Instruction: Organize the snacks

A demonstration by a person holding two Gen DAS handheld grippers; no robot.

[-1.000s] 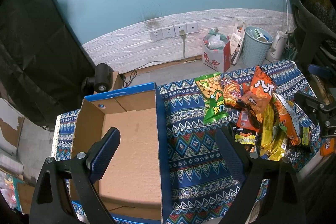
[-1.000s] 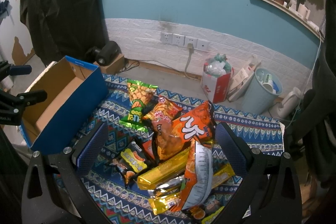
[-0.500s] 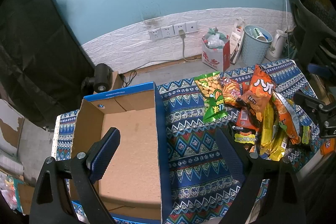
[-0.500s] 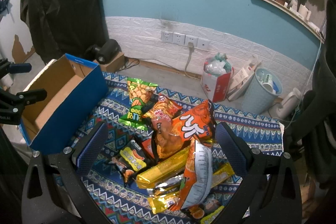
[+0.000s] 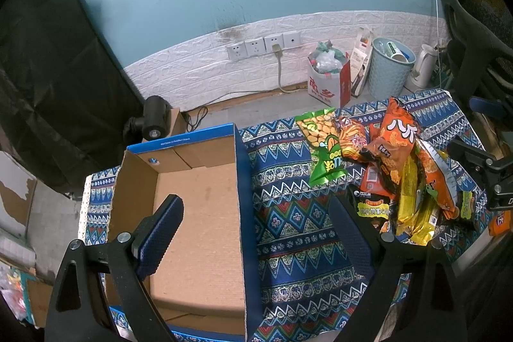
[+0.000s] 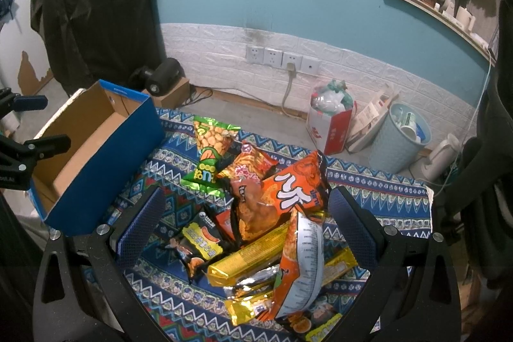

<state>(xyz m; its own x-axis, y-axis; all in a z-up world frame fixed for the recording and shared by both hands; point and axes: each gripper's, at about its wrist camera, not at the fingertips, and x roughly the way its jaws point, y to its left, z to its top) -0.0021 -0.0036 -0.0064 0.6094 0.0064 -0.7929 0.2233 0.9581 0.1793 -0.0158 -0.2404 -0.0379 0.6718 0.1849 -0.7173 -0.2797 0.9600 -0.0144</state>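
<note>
A blue cardboard box (image 5: 195, 213) with a bare brown inside stands on the patterned cloth (image 5: 288, 223); it also shows in the right wrist view (image 6: 96, 149) at the left. A pile of snack packets lies to its right: a green peanut bag (image 5: 323, 146) (image 6: 210, 149), a big orange bag (image 5: 396, 143) (image 6: 288, 197), yellow wrapped bars (image 6: 250, 255) and small dark packets (image 6: 198, 246). My left gripper (image 5: 256, 213) is open and empty above the box's right wall. My right gripper (image 6: 247, 204) is open and empty above the snack pile.
Beyond the table's far edge are a red-and-white bag (image 5: 327, 79), a pale blue bin (image 5: 388, 66), a white kettle (image 5: 423, 66) and a black lamp on a small box (image 5: 154, 117). A black cloth (image 5: 48, 69) hangs at the left.
Almost nothing has changed. The right gripper has eased slightly nearer the snack pile. Both grippers stay open and empty.
</note>
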